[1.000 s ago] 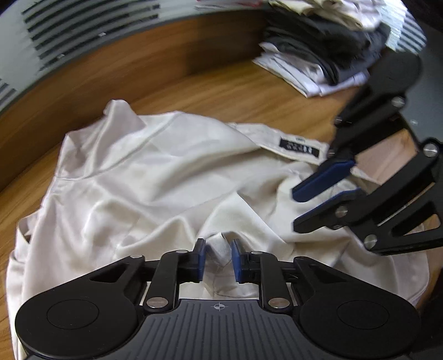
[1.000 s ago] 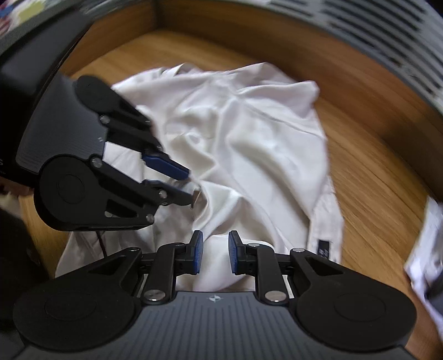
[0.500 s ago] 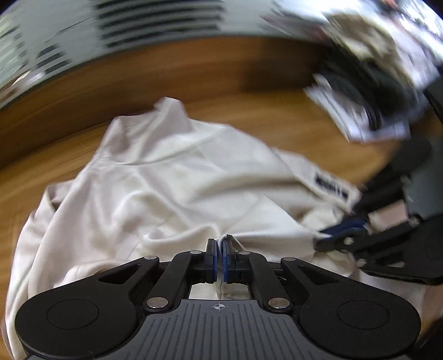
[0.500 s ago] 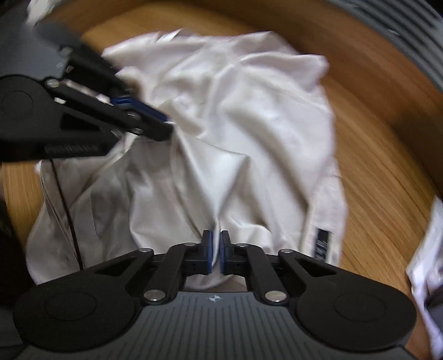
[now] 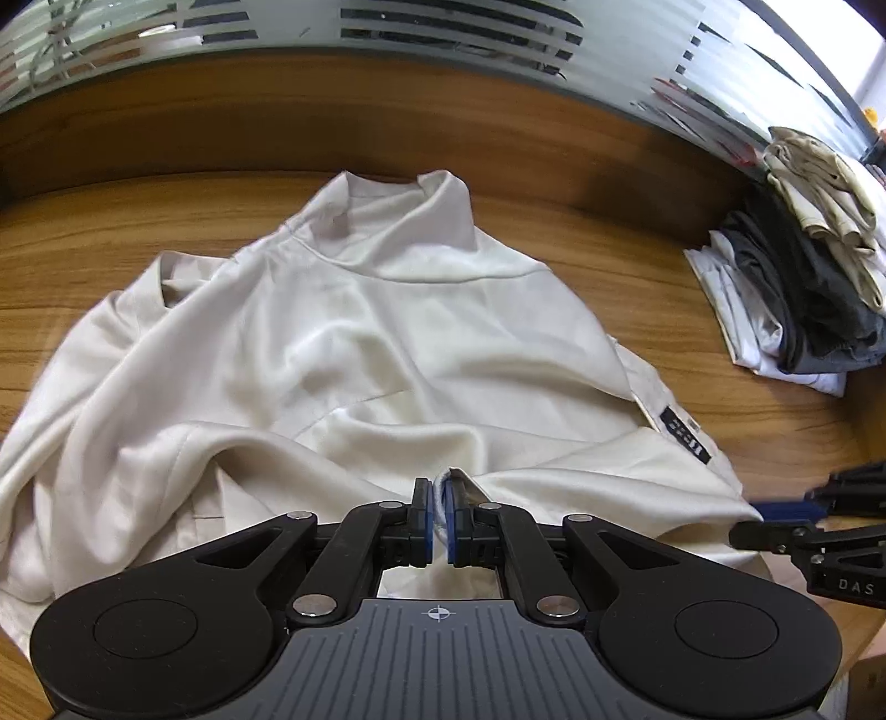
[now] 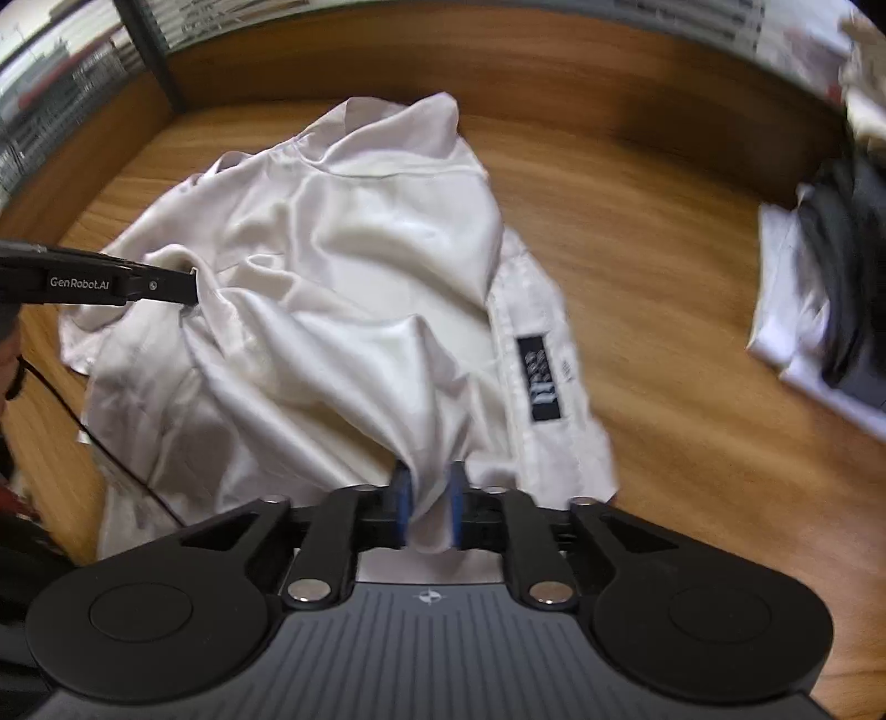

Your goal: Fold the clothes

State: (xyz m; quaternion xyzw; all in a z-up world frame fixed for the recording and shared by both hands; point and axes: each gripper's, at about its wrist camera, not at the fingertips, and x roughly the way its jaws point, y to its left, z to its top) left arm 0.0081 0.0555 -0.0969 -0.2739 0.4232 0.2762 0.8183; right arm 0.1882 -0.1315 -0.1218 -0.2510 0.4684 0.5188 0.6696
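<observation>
Closest in, the left gripper (image 5: 437, 520) has its blue fingers (image 5: 422, 512) pressed nearly together on a small bunched fold at the near edge of the cream shirt (image 5: 354, 354); the jaws are easing apart a touch, yet the cloth is still pinched between the pads. Off to its right, low over the same hem, the right gripper (image 6: 427, 512) straddles a thicker tuck of the shirt. Its fingers (image 6: 403, 501) are spreading open, with the fabric still bunched between them and looking caught on both pads, though that view is smeared by motion. From the right wrist view, the left gripper comes in from the left edge as a dark bar with its tip on a raised ridge of cloth.

The shirt lies rumpled and spread on the wooden bench (image 5: 72, 238), filling the middle of it. A black label (image 5: 685, 435) sits on a band along the shirt's right edge, near the right gripper. The collar (image 5: 407, 196) stands up at the far end, pointing toward the raised wooden lip at the back of the bench.

Farther off at the right, well apart from the shirt, a stack of folded clothes (image 5: 797, 299) rests on the bench: white at the bottom, dark grey in the middle, pale beige on top. Behind everything runs a striped frosted glass partition (image 5: 443, 27).
</observation>
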